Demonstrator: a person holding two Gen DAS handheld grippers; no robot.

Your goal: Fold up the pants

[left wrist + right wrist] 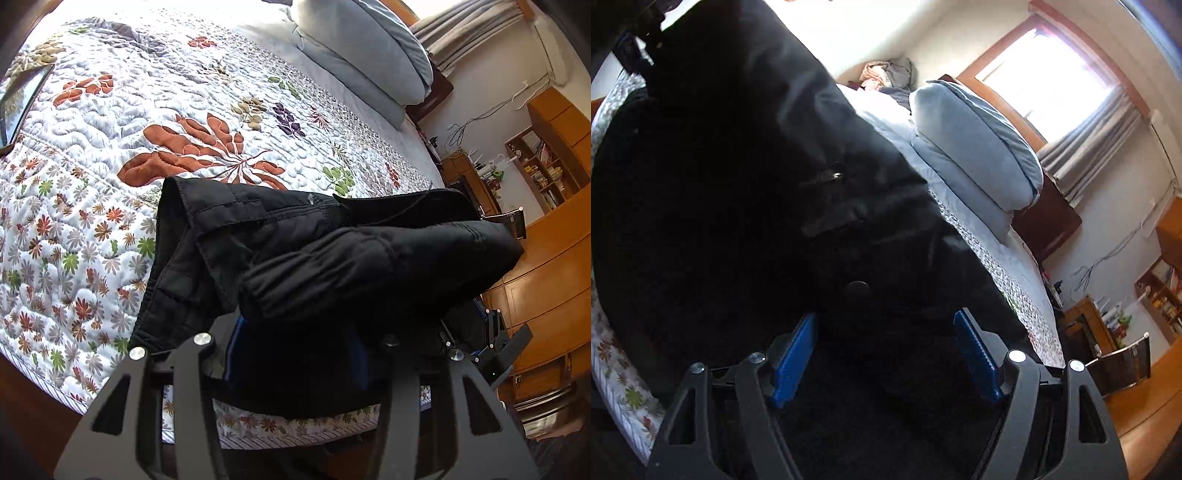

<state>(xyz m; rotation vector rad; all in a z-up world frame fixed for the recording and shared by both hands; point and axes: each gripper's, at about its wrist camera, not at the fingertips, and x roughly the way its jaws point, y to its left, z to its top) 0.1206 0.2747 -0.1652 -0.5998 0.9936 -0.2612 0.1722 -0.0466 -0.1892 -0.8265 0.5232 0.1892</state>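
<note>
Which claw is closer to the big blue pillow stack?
Probably the right. The right gripper sits open at the black pants, with the blue pillow stack just past them. From the left gripper, the stack looks further up the bed.

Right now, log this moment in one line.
pants: bunched on quilt | left gripper: fabric between jaws | right gripper: open

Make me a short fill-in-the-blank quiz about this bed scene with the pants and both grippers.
1. The pants are ____ in colour.
2. They lie on a quilt printed with ____.
3. The right gripper has blue pads standing ____ around dark cloth.
4. The folded duvet at the head of the bed is pale ____.

Missing words: black; flowers; apart; blue
</note>
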